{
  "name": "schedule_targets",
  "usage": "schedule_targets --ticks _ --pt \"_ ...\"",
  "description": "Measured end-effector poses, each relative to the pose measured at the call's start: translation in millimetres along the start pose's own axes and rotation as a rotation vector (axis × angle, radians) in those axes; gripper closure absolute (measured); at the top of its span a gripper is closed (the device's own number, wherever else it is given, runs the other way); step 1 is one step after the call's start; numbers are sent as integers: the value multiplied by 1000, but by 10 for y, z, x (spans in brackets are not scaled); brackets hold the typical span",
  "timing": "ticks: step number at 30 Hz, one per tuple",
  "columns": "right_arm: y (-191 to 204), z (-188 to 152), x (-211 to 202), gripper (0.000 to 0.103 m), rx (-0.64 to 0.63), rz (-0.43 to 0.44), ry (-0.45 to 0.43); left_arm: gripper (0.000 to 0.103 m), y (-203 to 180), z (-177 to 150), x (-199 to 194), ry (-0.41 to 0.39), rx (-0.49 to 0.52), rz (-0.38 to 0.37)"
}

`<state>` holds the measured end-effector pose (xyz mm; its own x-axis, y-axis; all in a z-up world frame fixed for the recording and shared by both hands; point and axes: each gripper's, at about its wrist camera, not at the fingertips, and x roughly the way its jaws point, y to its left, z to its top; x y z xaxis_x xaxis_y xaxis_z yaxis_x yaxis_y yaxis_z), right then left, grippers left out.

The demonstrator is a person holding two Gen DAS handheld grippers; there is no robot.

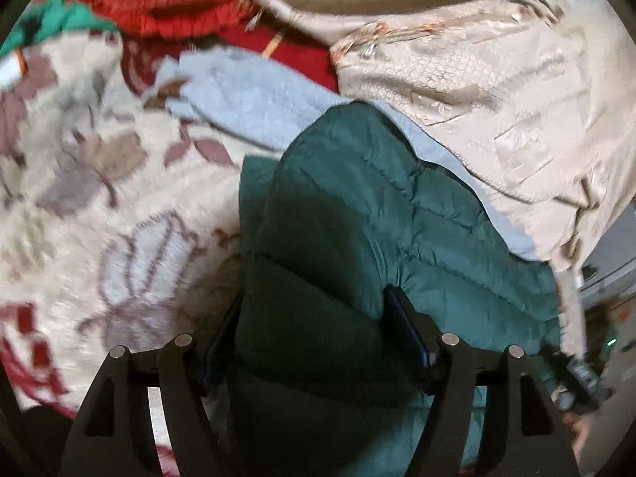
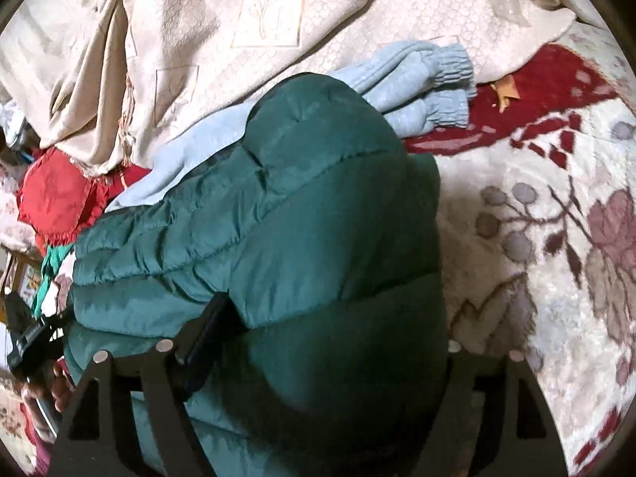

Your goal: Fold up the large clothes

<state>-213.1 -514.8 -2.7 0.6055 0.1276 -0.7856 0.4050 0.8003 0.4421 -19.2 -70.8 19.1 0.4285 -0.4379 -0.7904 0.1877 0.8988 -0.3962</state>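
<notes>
Floral plush blanket (image 2: 536, 238), cream ground with mauve leaves and dark red border, spread as work surface, fills right of right wrist view. Beige embroidered cloth (image 2: 258, 20) heaped along far side, fringed edge hanging at left. Red frilled cushion (image 1: 159, 4) far left in left wrist view, partly under beige cloth. Bright green fabric scrap (image 1: 59, 20) beside cushion. Small orange scrap (image 2: 505, 89) on red border, far right.
</notes>
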Motion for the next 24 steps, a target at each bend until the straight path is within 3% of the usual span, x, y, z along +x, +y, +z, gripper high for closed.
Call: schedule_targets --ticks 3,8,12,18,24 --pt "57 -41 -201 22 -14 -32 -11 50 -133 -46 -251 -80 77 84" --pt "169 -110 -664 21 -56 -98 -102 50 -301 -113 -484 -165 109 134" --pt "400 -163 -859 20 -109 -95 -144 50 -500 -209 -572 -198 154 150" --pt "975 -404 -830 11 -235 -111 -208 50 -834 -434 -572 -209 207 151" --pt "1301 -611 -659 9 -256 -82 -198 50 -1089 -610 -625 -256 296 203"
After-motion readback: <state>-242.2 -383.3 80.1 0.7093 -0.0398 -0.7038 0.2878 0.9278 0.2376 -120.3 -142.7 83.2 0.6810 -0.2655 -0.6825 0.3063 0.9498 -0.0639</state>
